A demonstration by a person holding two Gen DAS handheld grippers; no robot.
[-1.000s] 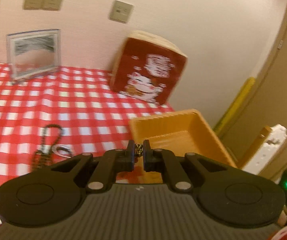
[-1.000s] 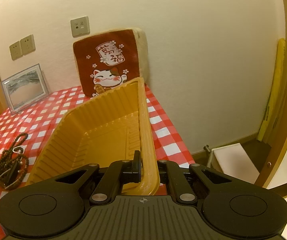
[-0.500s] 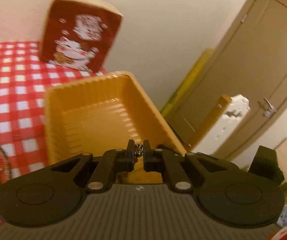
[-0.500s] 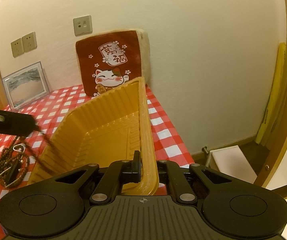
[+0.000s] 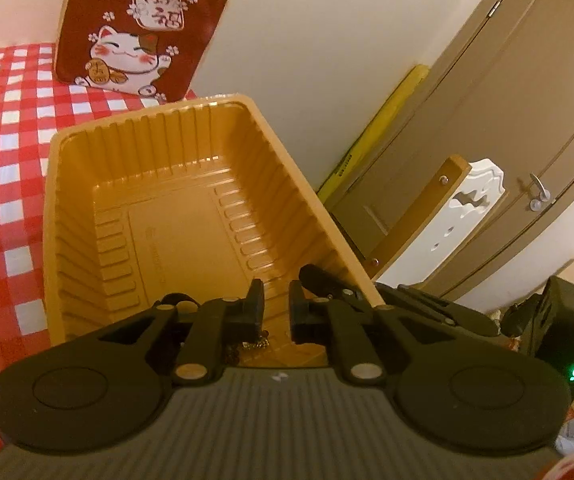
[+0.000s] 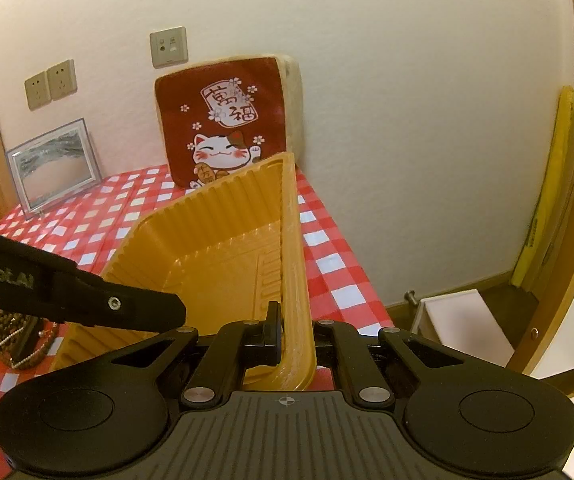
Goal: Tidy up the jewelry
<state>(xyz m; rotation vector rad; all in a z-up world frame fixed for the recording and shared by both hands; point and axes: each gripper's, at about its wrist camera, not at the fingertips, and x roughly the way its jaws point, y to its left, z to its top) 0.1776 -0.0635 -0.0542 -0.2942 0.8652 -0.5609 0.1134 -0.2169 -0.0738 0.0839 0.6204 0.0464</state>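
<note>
A ribbed orange plastic tray stands on the red-and-white checked cloth. My left gripper hovers over the tray's near corner, and its jaws are opening with nothing between the pads. A small chain with dark beads lies just below the left finger, on the tray floor. In the right wrist view my right gripper is shut on the tray's right wall. The left gripper reaches in from the left there. A pile of bead bracelets lies on the cloth left of the tray.
A red lucky-cat cushion leans on the wall behind the tray, with a framed picture to its left. The table's right edge runs close beside the tray. Past it are a white stool, a wooden frame and a door.
My left gripper swung right from above the cloth to over the tray and dipped. Its jaws parted and the small chain slipped from between the pads. The right gripper kept still.
</note>
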